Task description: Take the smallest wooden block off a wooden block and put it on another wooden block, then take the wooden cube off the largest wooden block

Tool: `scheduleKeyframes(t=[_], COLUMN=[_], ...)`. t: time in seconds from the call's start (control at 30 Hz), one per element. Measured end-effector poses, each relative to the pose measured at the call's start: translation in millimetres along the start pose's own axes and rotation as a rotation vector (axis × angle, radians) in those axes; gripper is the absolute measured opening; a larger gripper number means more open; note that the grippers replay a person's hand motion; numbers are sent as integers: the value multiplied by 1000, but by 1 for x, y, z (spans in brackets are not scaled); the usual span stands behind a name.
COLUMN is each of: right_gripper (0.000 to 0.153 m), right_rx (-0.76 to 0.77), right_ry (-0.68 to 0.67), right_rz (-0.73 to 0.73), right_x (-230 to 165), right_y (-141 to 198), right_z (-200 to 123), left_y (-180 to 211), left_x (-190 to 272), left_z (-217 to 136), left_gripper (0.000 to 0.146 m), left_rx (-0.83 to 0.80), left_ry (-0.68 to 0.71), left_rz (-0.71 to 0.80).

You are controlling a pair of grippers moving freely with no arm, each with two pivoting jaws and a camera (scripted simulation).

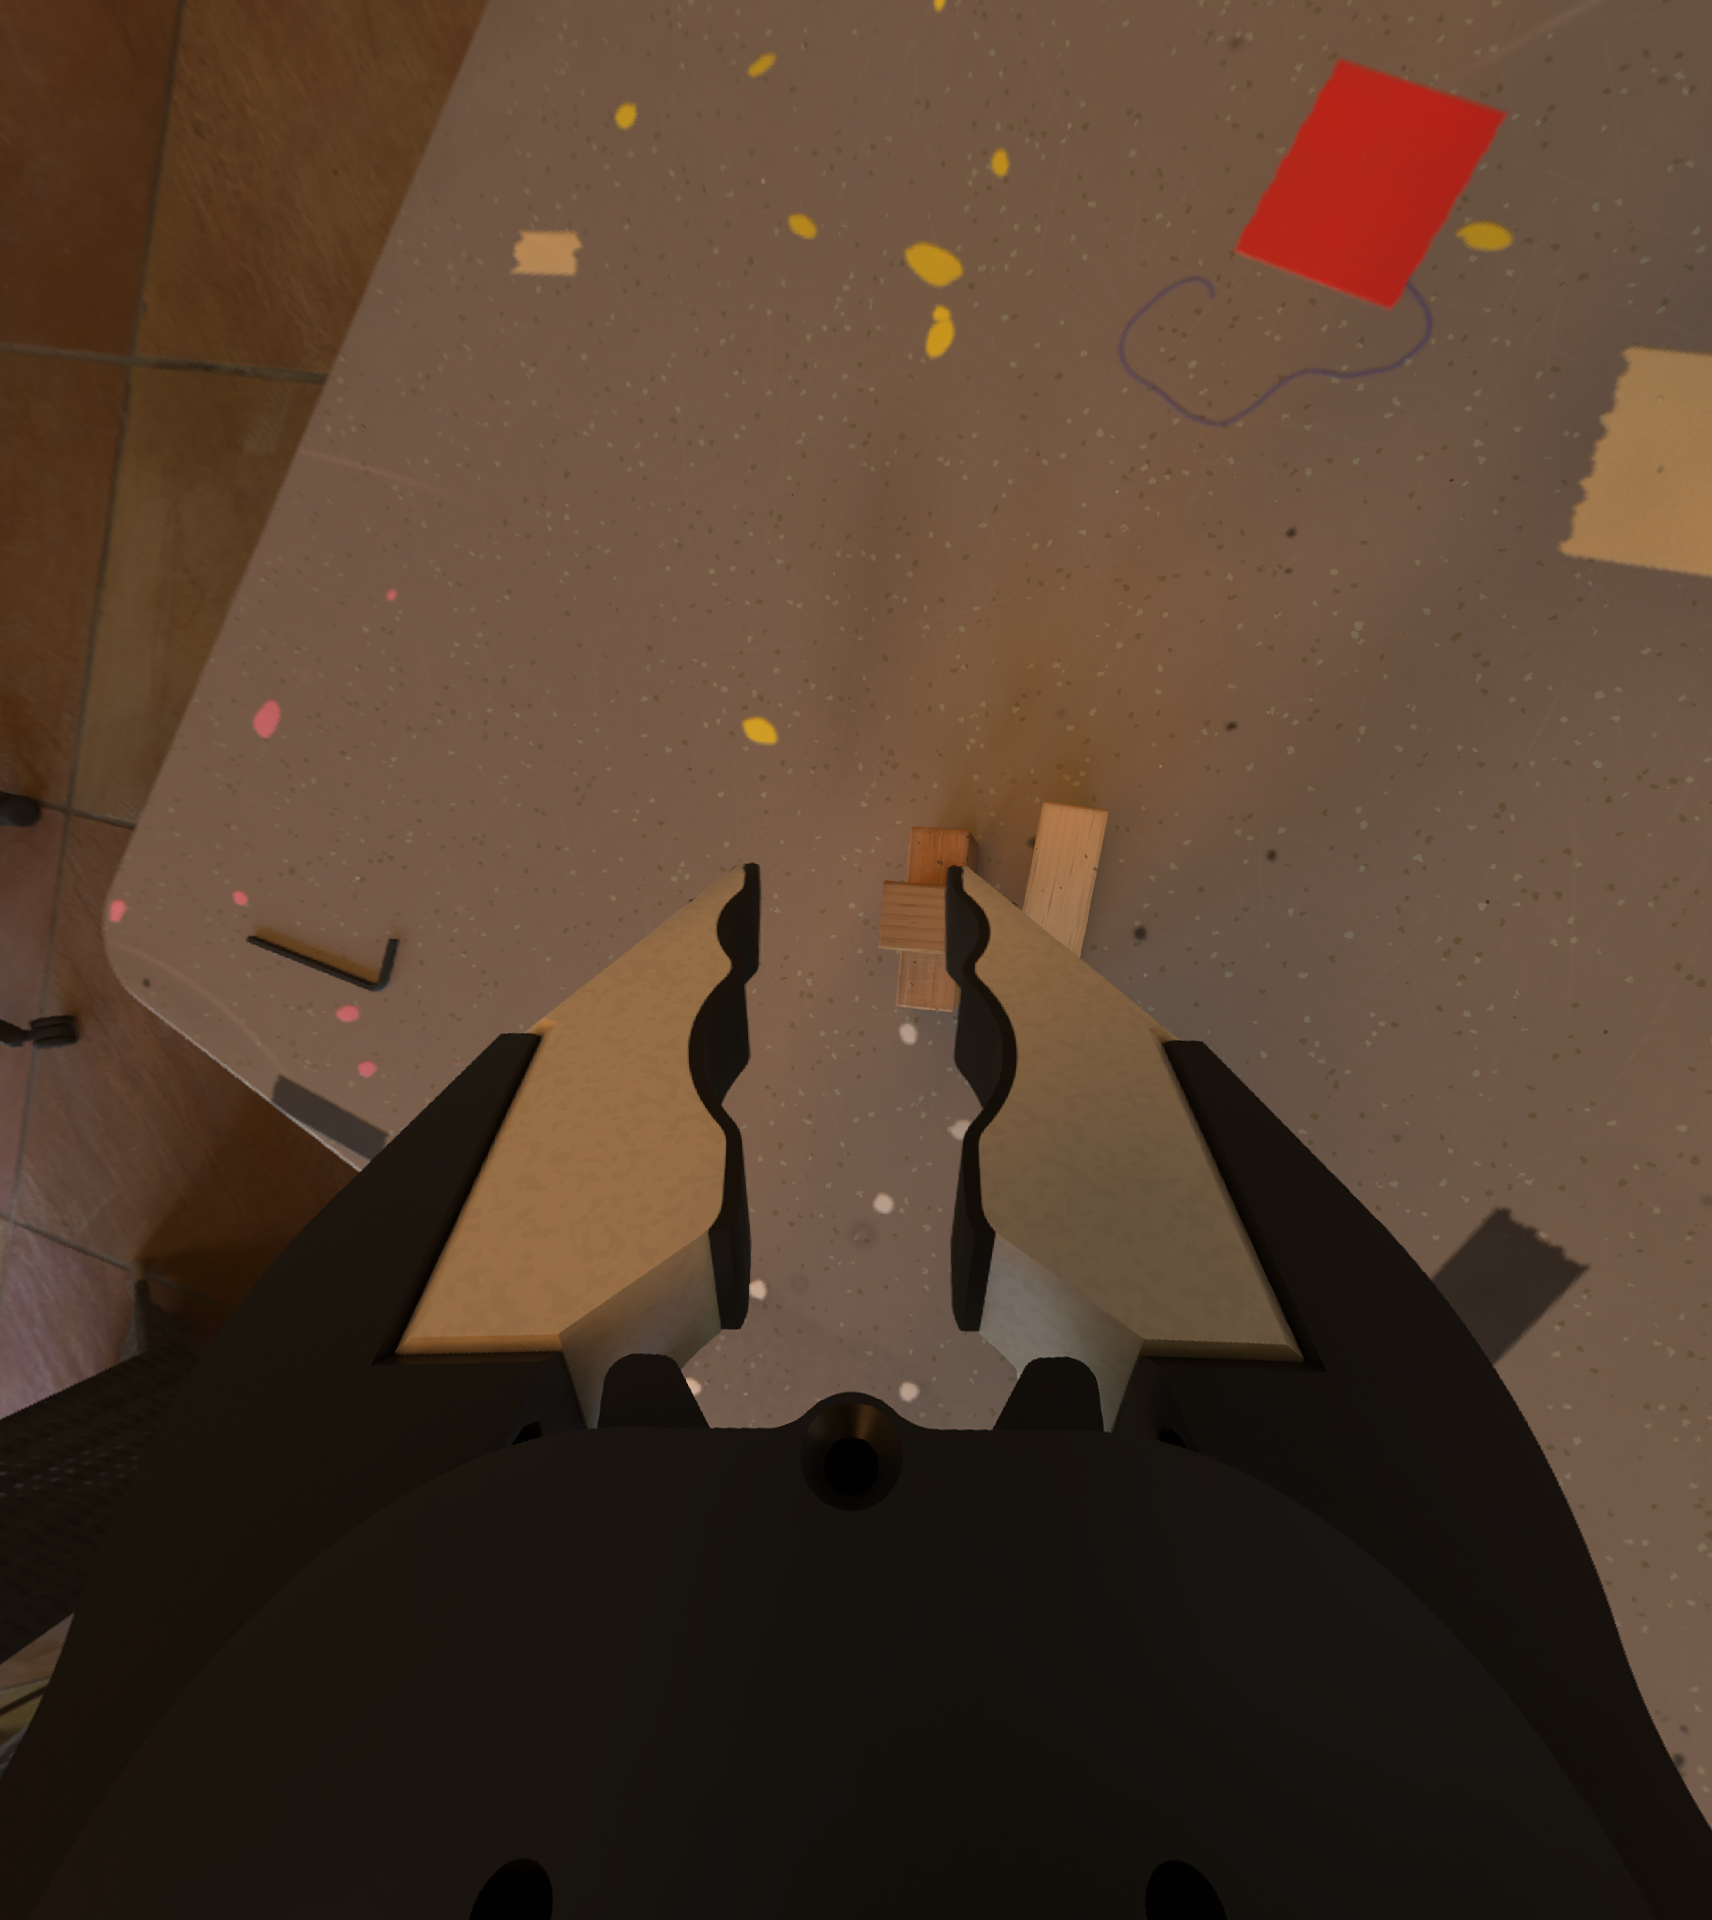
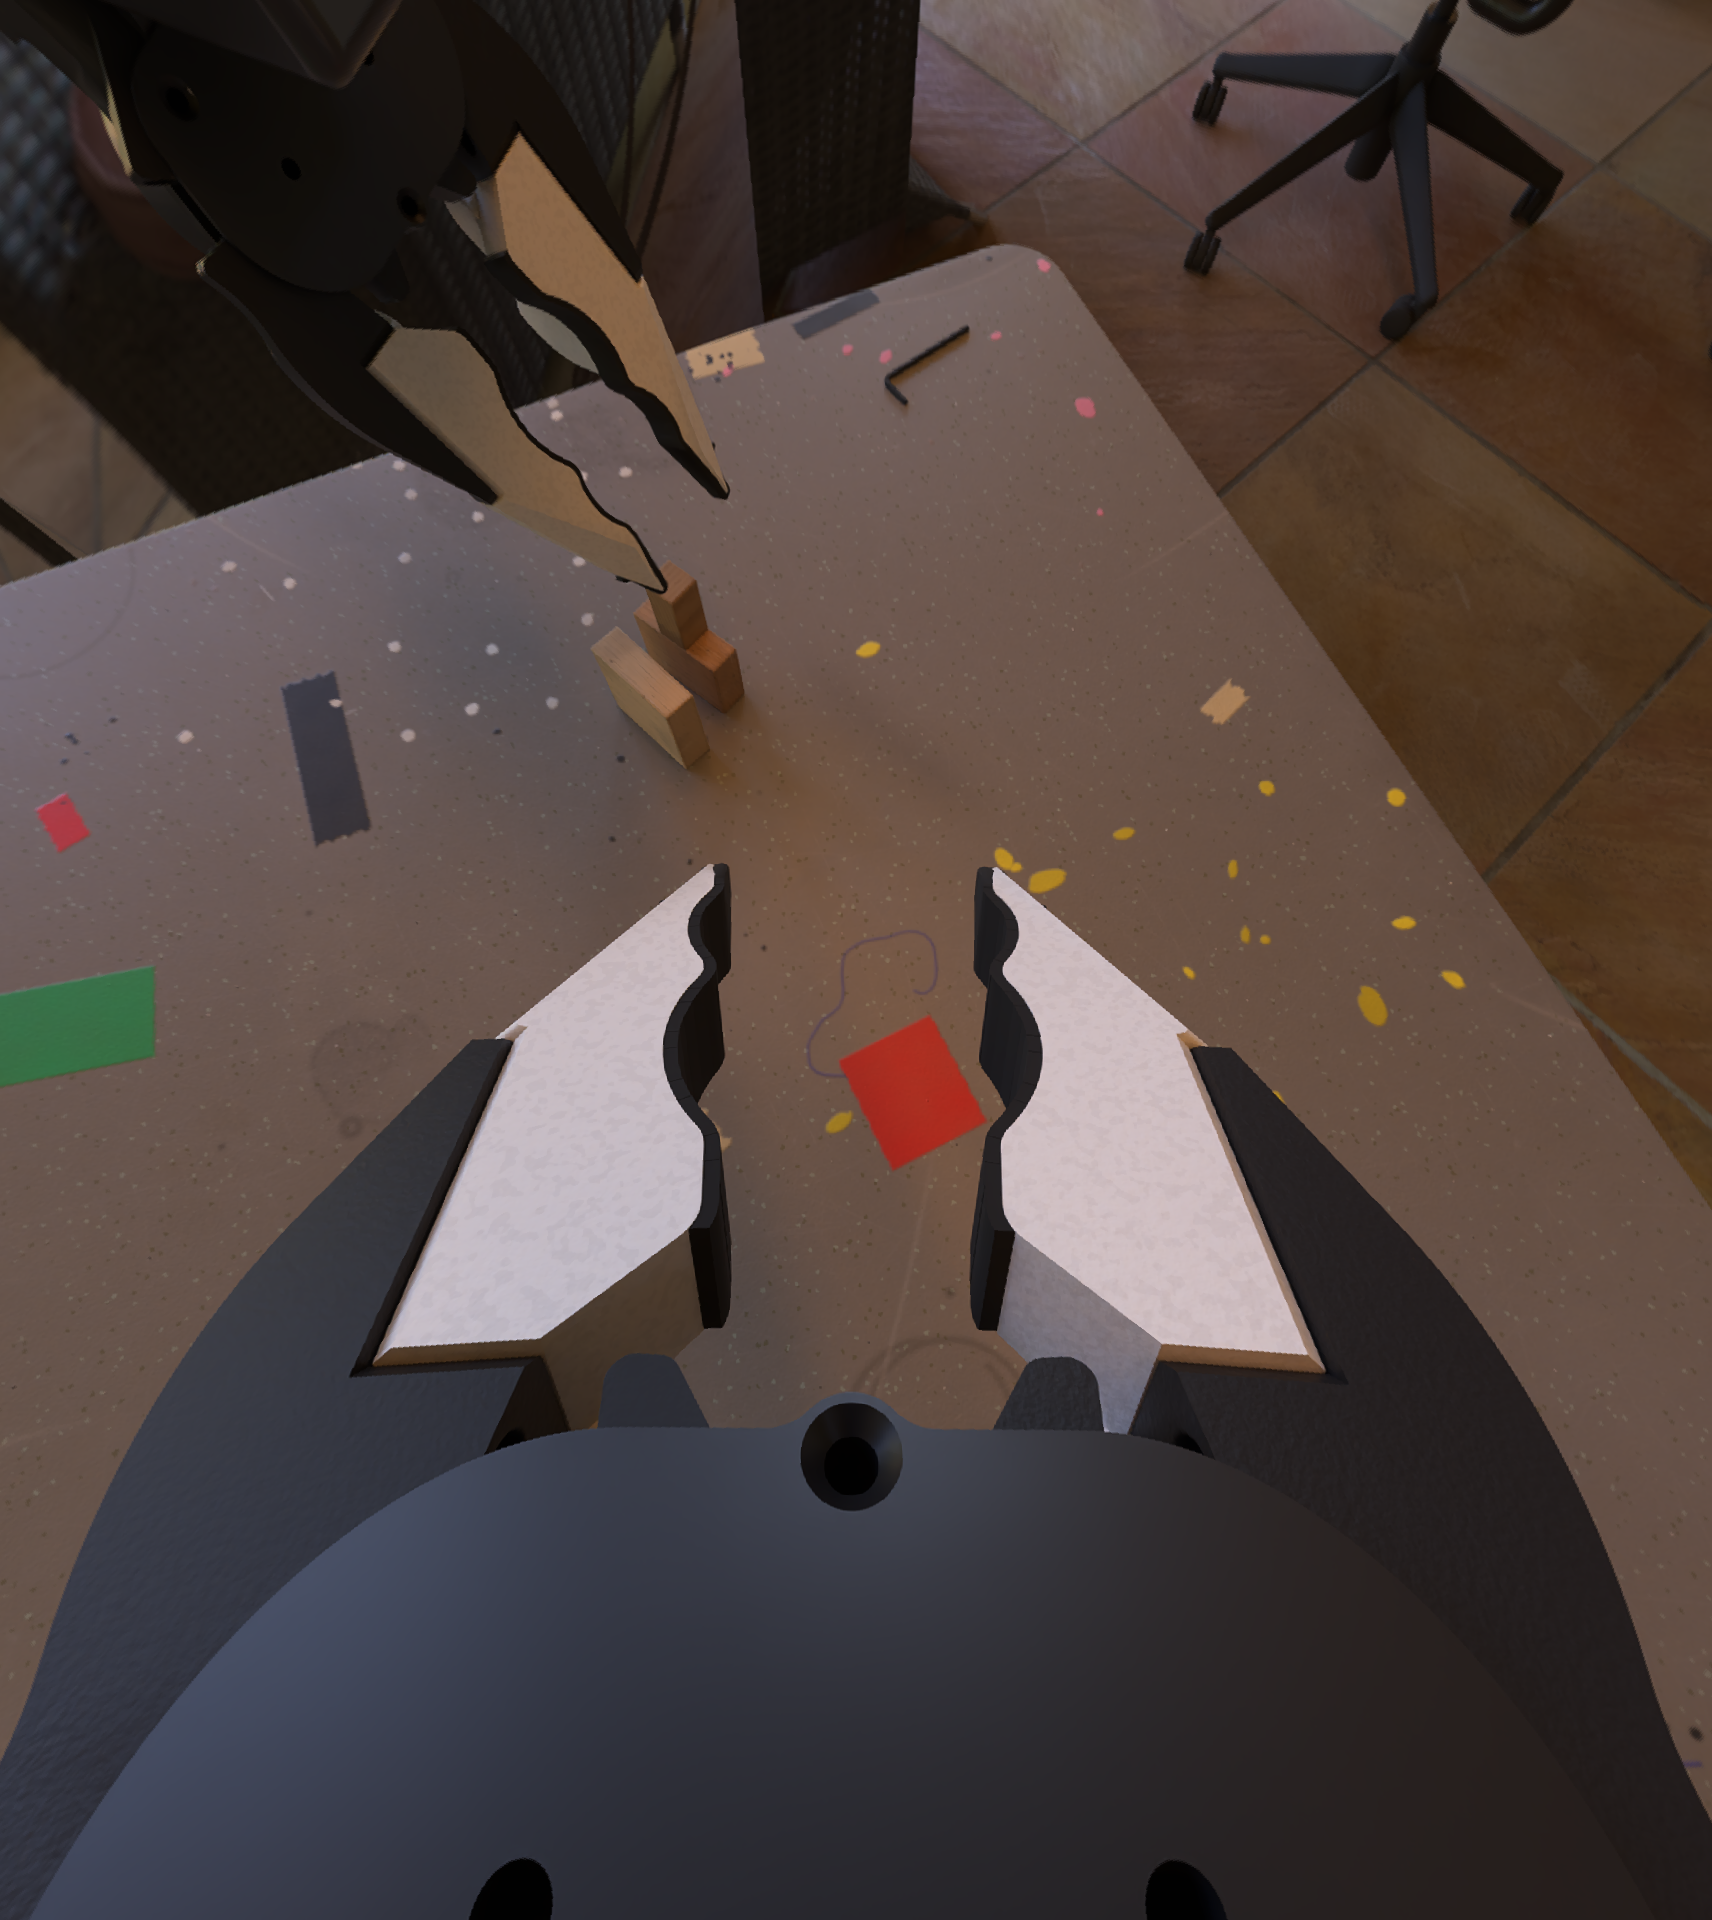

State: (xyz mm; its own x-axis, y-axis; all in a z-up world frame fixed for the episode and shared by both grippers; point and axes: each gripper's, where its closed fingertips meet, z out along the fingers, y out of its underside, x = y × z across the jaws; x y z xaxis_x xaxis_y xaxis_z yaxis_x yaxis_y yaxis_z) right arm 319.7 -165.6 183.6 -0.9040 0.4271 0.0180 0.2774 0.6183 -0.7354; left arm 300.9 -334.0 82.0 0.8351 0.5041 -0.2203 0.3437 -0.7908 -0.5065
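Speckled table [image 2: 1039, 675], pale stacked wooden blocks [image 2: 691, 655]

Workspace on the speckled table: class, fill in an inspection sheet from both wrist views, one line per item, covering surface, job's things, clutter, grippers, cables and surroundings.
Surface: speckled brown table with yellow, pink and white paint spots and a pen scribble.
Job's things: small wooden block stacked on a second wooden block; long wooden block close beside them on the table.
Clutter: red card, green card, hex key, dark tape strip, tan tape pieces.
Grippers: left hand-held gripper open, above the stack; right hand-held gripper open, empty, above the red card.
Cables: nothing seen.
Surroundings: tiled floor, office chair base.
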Motion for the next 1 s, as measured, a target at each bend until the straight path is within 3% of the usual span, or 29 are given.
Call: scheduleKeyframes(t=[0.17, 0.4, 0.57, 0.7, 1.0], right_gripper=[47, 47, 47, 48, 47], right_rx=[-29, -39, -65, -131, -90], right_ry=[10, 12, 48, 183, 449], right_rz=[-7, 3, 15, 85, 493], right_x=[2, 6, 18, 49, 132], right_y=[4, 7, 17, 50, 153], right_z=[4, 6, -1, -33, -118], left_y=[11, 22, 21, 20, 14], left_x=[6, 11, 14, 17, 31], left_z=[16, 19, 18, 14, 1], left_gripper=[45, 19, 16, 16, 16], left_rx=[-89, -175, -183, -177, -135], left_ry=[36, 52, 59, 69, 114], left_rz=[23, 41, 64, 80, 109])
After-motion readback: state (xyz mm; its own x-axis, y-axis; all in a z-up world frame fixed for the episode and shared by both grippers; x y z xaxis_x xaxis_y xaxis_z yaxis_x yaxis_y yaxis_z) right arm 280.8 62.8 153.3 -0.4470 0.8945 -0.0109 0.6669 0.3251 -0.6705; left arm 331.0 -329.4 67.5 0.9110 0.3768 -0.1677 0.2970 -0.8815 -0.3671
